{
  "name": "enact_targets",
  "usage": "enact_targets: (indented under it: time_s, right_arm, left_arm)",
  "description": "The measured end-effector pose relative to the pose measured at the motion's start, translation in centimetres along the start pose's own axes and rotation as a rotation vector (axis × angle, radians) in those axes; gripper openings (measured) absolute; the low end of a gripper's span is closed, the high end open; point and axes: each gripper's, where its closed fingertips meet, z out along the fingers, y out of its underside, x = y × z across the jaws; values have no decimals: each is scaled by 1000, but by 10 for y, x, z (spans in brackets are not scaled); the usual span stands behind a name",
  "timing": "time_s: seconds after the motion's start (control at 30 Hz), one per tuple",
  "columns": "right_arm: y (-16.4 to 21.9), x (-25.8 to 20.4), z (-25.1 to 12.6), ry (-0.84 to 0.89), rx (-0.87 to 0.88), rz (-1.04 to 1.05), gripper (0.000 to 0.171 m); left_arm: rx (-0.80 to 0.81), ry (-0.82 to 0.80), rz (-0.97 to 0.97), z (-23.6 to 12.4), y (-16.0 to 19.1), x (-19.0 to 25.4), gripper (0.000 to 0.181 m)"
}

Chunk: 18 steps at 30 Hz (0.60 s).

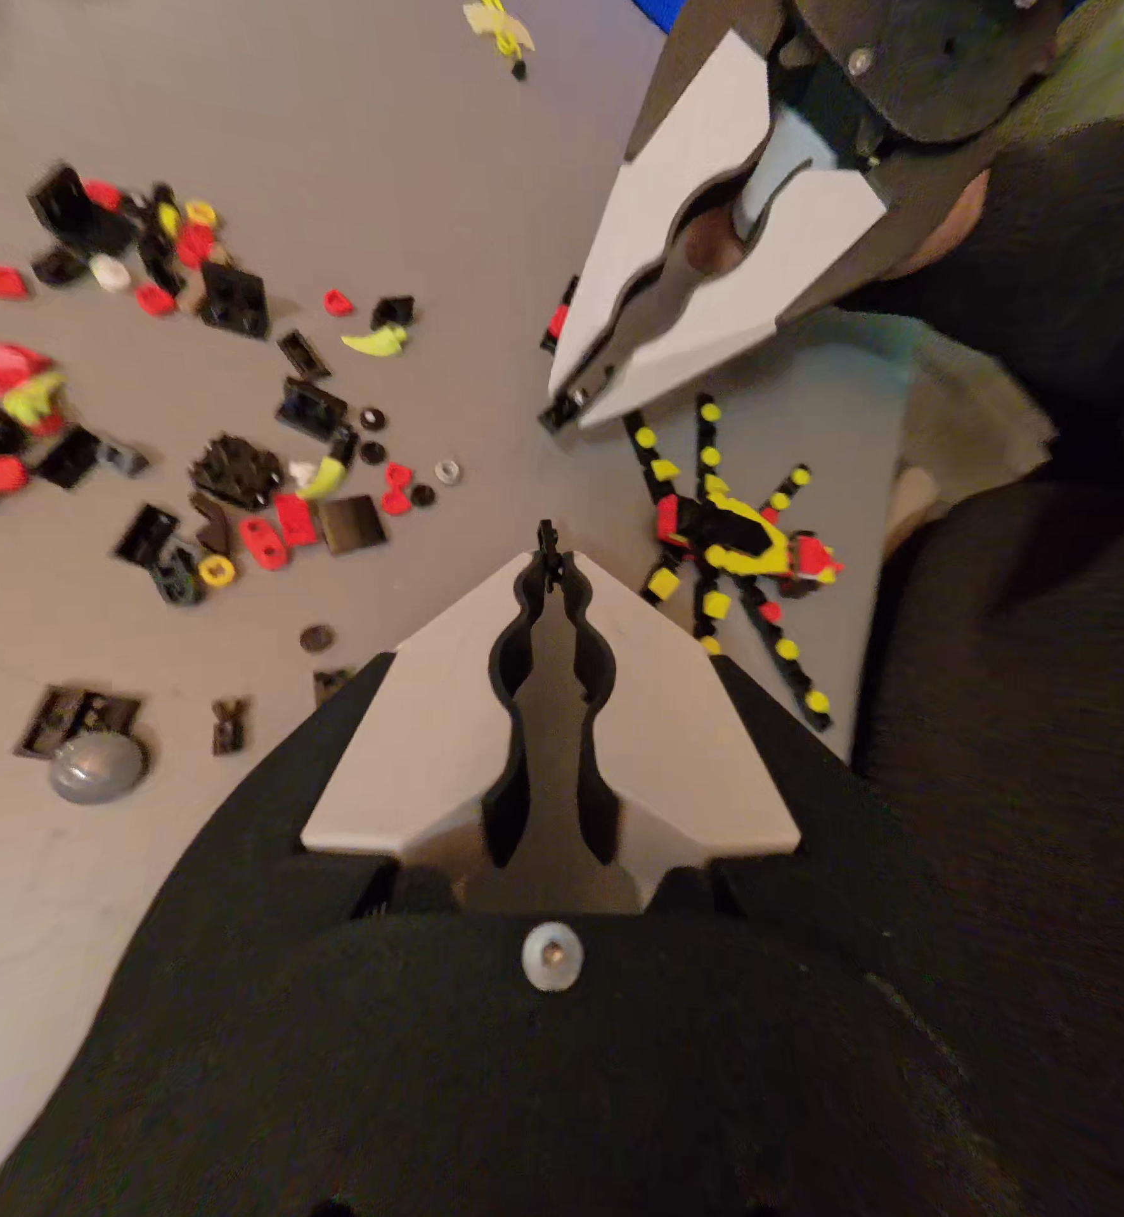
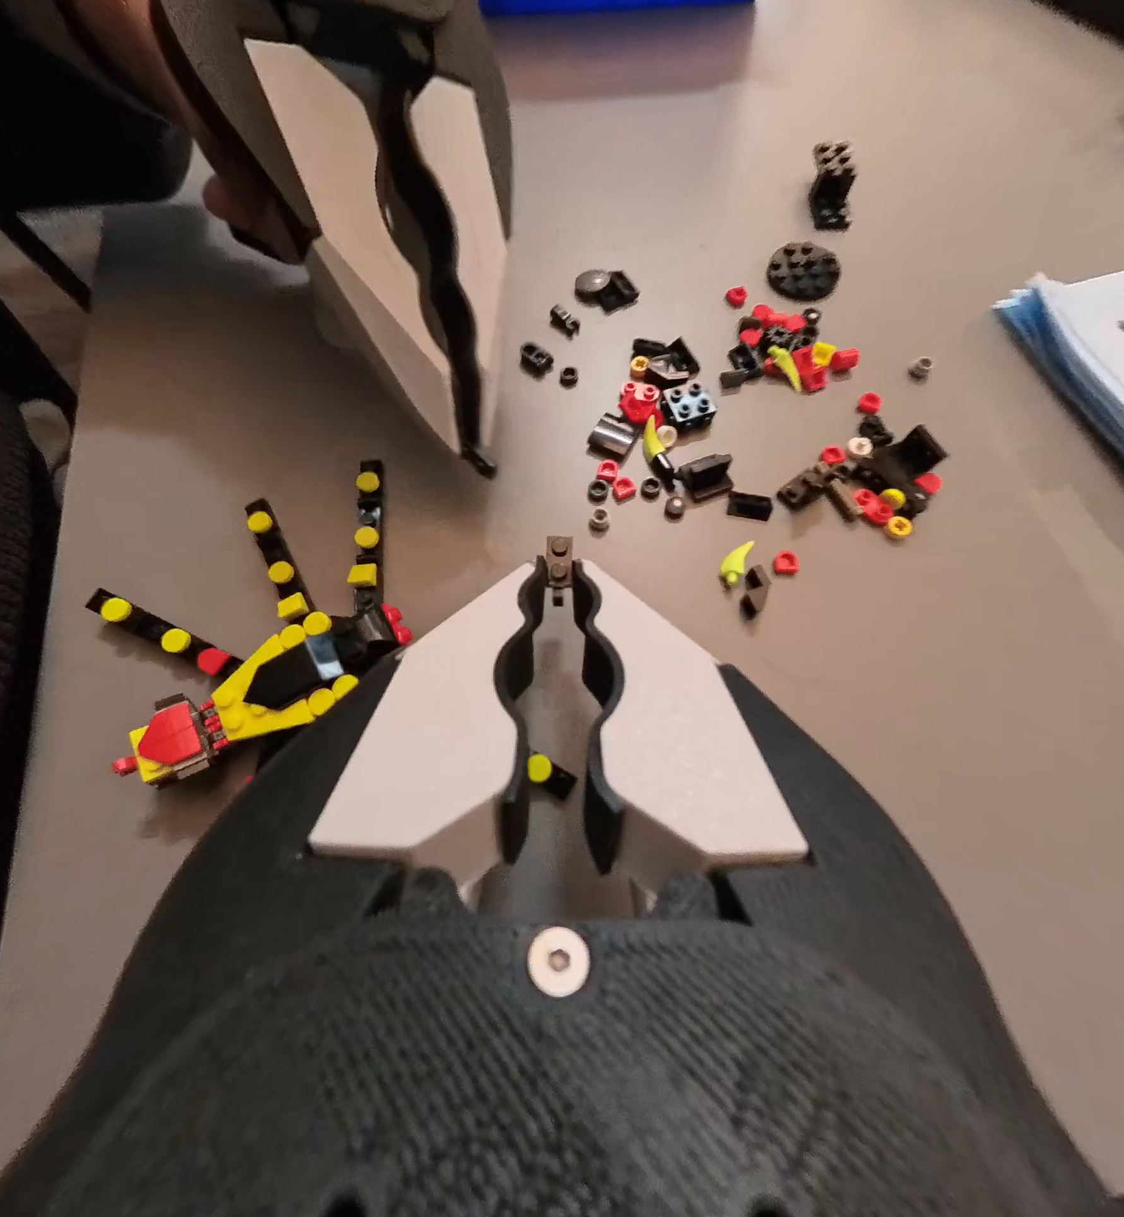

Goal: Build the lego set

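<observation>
Spider model (image 2: 262, 665) partly hidden behind right gripper (image 2: 558, 569). Booklet (image 2: 1112, 369) cut off at right edge. Loose bricks (image 1: 151, 250) blurred, shapes unclear.

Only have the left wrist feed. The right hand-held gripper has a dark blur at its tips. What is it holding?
Observer: The right hand-held gripper is shut on a small dark brown plate, studs facing up.
Operator: Any manual around? None in my feed.
Observer: Yes, a blue-edged booklet lies at the right edge of the right wrist view, beyond the loose pieces.
Operator: Anything under that gripper?
Observer: A black leg with a yellow stud shows through the gap between its fingers.
</observation>
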Motion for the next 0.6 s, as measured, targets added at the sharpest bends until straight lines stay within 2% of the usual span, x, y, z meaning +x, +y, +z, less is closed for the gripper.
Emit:
enact_targets:
  time_s: [0.07, 0.37, 0.6]
  right_arm:
    - [0, 3, -6, 7, 19, 20, 6]
    - [7, 0, -3, -9, -3, 10, 6]
    - [8, 0, -2, -19, 0, 27, 6]
  left_arm:
    - [-46, 66, -66, -10, 9, 3, 4]
    - [-166, -3, -161, -19, 34, -18, 4]
    - [-152, -121, -170, -22, 31, -36, 7]
